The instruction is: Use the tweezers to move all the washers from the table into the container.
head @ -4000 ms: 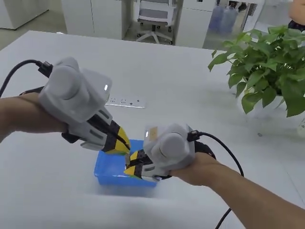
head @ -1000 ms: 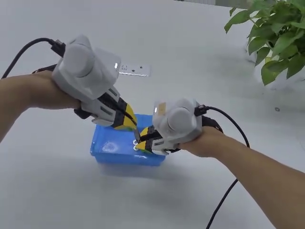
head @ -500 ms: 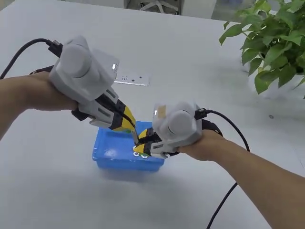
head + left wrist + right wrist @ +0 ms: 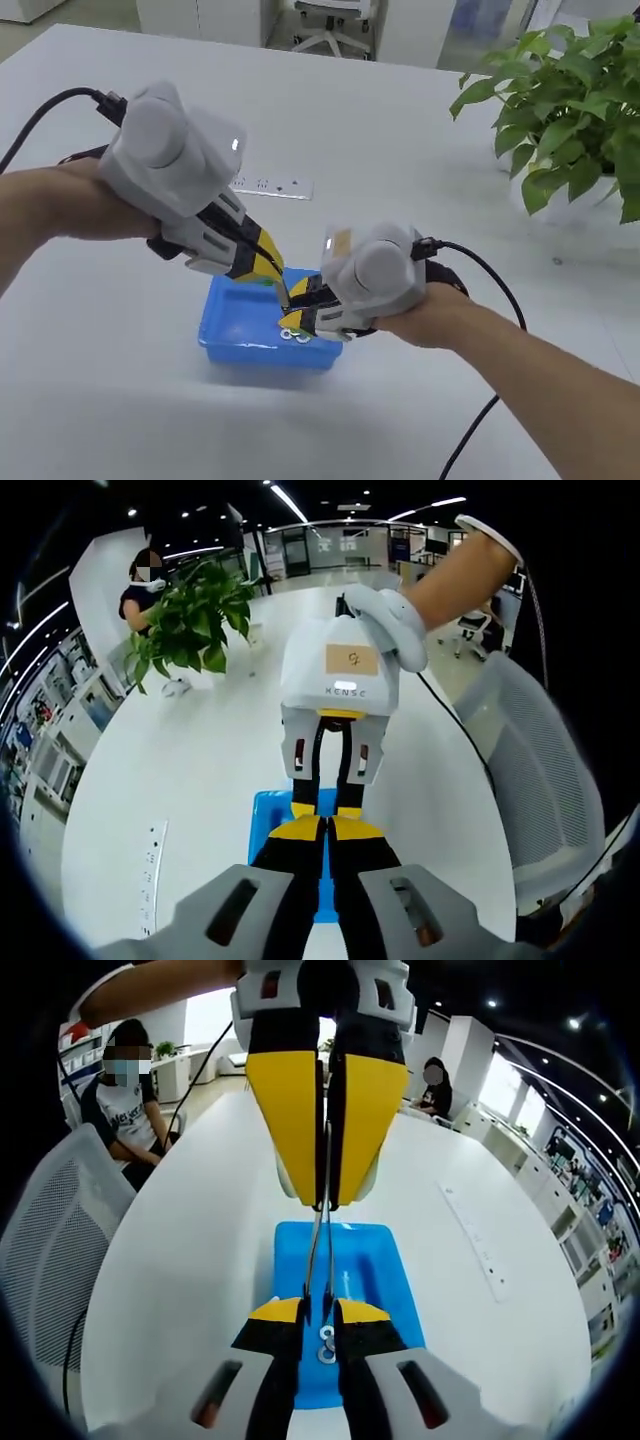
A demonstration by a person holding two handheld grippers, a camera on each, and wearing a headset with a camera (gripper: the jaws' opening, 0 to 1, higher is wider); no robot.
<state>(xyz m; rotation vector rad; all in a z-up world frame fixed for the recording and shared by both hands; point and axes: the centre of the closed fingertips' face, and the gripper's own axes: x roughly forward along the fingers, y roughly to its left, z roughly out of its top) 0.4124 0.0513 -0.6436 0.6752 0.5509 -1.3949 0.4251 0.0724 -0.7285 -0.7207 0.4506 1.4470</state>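
Note:
A blue container (image 4: 235, 320) (image 4: 375, 1270) (image 4: 262, 825) sits on the white table. My left gripper (image 4: 265, 265) (image 4: 326, 830) comes in from the upper left, shut on the top of thin metal tweezers (image 4: 283, 290) (image 4: 320, 1250). The tweezers slant down to my right gripper (image 4: 295, 320) (image 4: 320, 1312), whose yellow tips press the two arms from both sides. Small silver washers (image 4: 293, 335) (image 4: 327, 1345) show right at the tweezers' tips, over the container's near right corner. Whether the tips hold them or they lie on the floor, I cannot tell.
A potted plant (image 4: 570, 110) stands at the table's far right. A white power strip (image 4: 265, 185) lies behind the container. A black cable (image 4: 480, 290) trails from my right gripper along the person's forearm. A seated person (image 4: 120, 1100) and a mesh chair (image 4: 50, 1220) are beside the table.
The head camera has tilted, so the picture has shifted. Both grippers stay over the container with the tweezers between them. Washers have shown at the tips since one second ago.

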